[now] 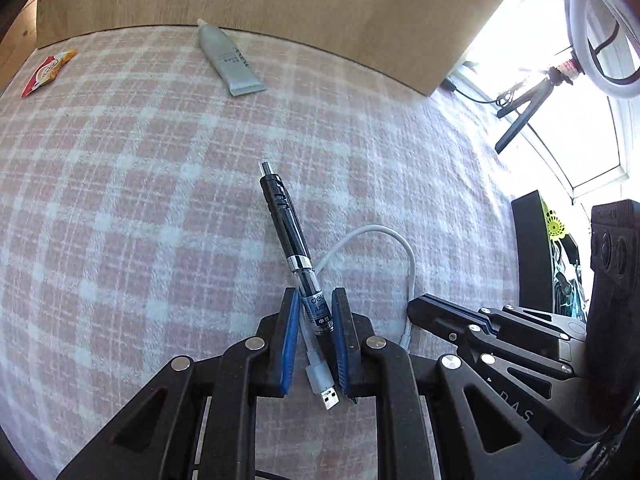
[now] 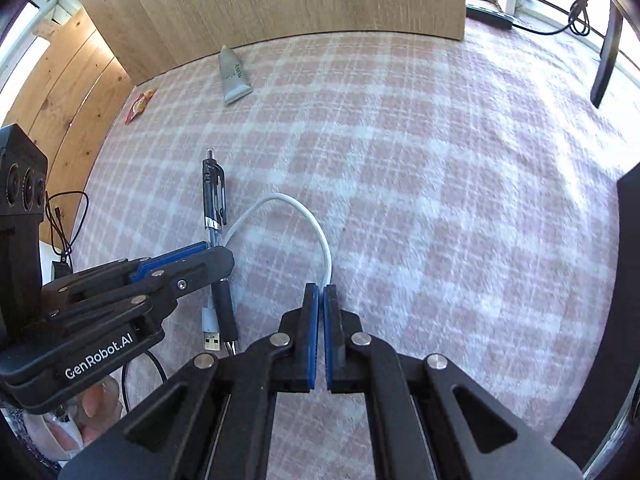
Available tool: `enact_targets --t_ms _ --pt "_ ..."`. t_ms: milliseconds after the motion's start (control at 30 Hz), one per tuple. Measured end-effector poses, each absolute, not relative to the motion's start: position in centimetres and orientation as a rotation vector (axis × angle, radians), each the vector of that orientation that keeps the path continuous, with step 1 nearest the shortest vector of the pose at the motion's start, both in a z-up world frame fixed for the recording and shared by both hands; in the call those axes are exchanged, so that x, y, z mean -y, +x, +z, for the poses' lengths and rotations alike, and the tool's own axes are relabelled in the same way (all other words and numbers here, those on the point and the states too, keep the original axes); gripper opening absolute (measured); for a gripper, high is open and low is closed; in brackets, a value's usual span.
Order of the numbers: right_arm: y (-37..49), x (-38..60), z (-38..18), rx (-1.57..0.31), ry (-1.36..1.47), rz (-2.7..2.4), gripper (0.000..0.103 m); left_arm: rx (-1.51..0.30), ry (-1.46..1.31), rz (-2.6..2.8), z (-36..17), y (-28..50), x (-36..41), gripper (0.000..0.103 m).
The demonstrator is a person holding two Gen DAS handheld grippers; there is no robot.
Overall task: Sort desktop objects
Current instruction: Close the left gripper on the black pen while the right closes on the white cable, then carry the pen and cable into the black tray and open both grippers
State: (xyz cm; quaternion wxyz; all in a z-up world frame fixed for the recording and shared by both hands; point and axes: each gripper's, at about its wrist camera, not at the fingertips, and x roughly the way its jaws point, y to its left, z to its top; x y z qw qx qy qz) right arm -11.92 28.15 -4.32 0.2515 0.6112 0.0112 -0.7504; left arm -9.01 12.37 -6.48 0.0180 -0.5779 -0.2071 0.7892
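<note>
Pen [image 1: 289, 236], black with a clear lower barrel, lies at centre of the left wrist view on the pink-and-white checked cloth [image 1: 120, 200] covering the worktop. Its labelled lower barrel sits between the blue pads of the left gripper [image 1: 316, 312]; fingers are close on either side of it, the pads at or nearly at the barrel, and a white USB cable [image 1: 372, 236] also passes between them, its plug end lying lower centre. From the right wrist view the cable loops up from beside the pen and comes down to the right gripper [image 2: 321, 312], lower centre, whose fingers are together, pinched on the cable where it meets their tips. Left gripper enters that view from the left edge, crossing over the pen.

Grey tube [image 1: 230, 60] lies at upper centre, near the wooden board [image 1: 320, 8] at the cloth's far edge. Red-and-orange sachet [image 1: 46, 72] lies at upper left, well apart from the pen.
</note>
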Motion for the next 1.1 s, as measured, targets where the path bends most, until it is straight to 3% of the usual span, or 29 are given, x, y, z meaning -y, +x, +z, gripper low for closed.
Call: enact_targets --t_ms 33,100,167,233,300,567,700,733,900,1000,1100 --pt "-11.5 -28.7 -4.3 -0.025 1.665 -2.042 0.002 0.649 -1.798 2.444 -6.6 -9.4 -13.1 0.017" --pt "-10.5 -29.5 -4.6 -0.034 1.667 -2.047 0.002 0.652 -1.792 2.444 -6.0 -7.5 -13.4 0.034" --pt "-9.4 -30.2 -4.5 -0.052 1.661 -2.058 0.002 0.633 -1.805 2.456 -5.3 -6.9 -13.4 0.037" --pt "-8.4 -31.7 -4.1 -0.066 1.655 -2.072 0.002 0.619 -1.811 2.465 -5.2 -7.2 -13.8 0.034" --pt "-7.8 -32.9 -3.9 -0.051 1.657 -2.083 0.002 0.656 -1.821 2.442 -5.4 -7.4 -14.2 0.011" --pt "-6.5 -38.2 -2.4 0.042 1.653 -2.160 0.001 0.636 -1.800 2.444 -4.2 -5.4 -15.3 0.010" --pt "-6.1 -42.1 -1.9 0.218 1.657 -2.095 0.002 0.625 -1.820 2.450 -4.6 -5.0 -15.5 0.010" --pt "-6.3 -42.3 -1.8 0.232 1.651 -2.092 0.003 0.637 -1.823 2.447 -4.8 -4.9 -15.4 0.010" --pt "-8.2 -35.5 -3.3 0.093 1.651 -2.076 0.031 0.657 -1.819 2.451 -4.8 -4.9 -14.8 0.010" --pt "-9.5 -32.9 -3.7 0.052 1.638 -2.082 0.037 0.667 -1.816 2.454 -4.8 -5.0 -14.7 0.010" --pt "-10.6 -30.3 -4.4 0.022 1.624 -2.086 0.033 0.677 -1.813 2.455 -4.8 -5.2 -14.7 0.010"
